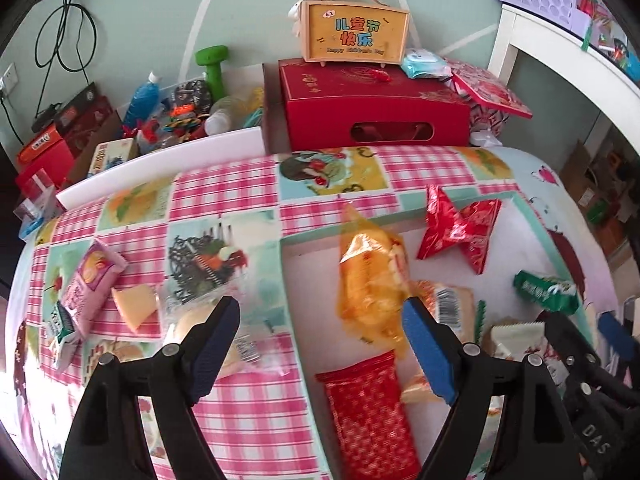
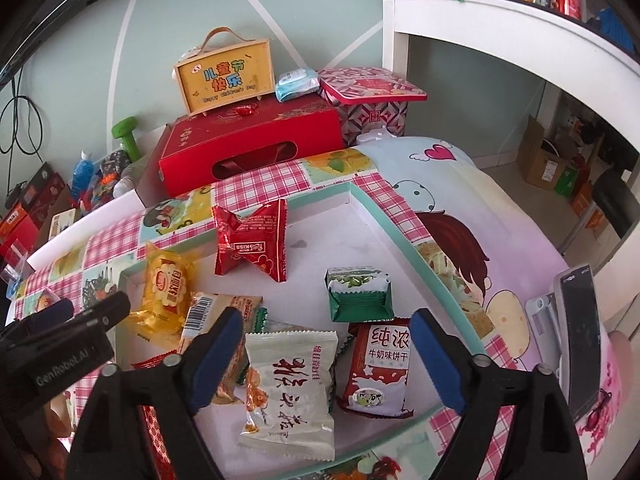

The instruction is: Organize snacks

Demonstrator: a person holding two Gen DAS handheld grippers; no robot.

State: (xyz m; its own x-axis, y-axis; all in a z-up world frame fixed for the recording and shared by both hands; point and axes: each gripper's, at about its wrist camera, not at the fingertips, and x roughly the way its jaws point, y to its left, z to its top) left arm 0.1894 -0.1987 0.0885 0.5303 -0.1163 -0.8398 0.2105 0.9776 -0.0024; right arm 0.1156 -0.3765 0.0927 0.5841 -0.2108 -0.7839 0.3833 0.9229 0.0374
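Left wrist view: left gripper (image 1: 320, 344) jaws wide, nothing between the pads. Yellow packet (image 1: 370, 280) lying just inside the left edge of the tray (image 1: 528, 208), touching the right pad or just past it; which one cannot be told. Red checked packet (image 1: 368, 412) at the near tray edge, below the yellow one. Red foil packet (image 1: 460, 232) further back in the tray, green packet (image 1: 546, 290) to its right. Still outside on the checked cloth (image 1: 224, 188): pink packet (image 1: 90, 284), yellow wedge (image 1: 134, 304), a clear-wrapped bun (image 1: 192, 320) under the left finger.

Right wrist view: right gripper (image 2: 326, 356) jaws wide, empty, above the white packet (image 2: 290, 392) and the milk biscuit packet (image 2: 380, 368), both flat on the tray floor. Green packet (image 2: 358, 294) upright behind them, red foil packet (image 2: 252, 246) beyond, yellow packet (image 2: 164, 292) at the left tray wall. Phone (image 2: 580, 340) on a stand at the right.

Step in hand, as judged: release of packets into the tray, both grippers clear of their loads. Most snacks already in; three or so left on the cloth.

Next move, as judged: swing left gripper toward the pink packet or the bun, keep jaws wide, descend square to the packet, close on its long edges. Soft wrappers: light squeeze only.
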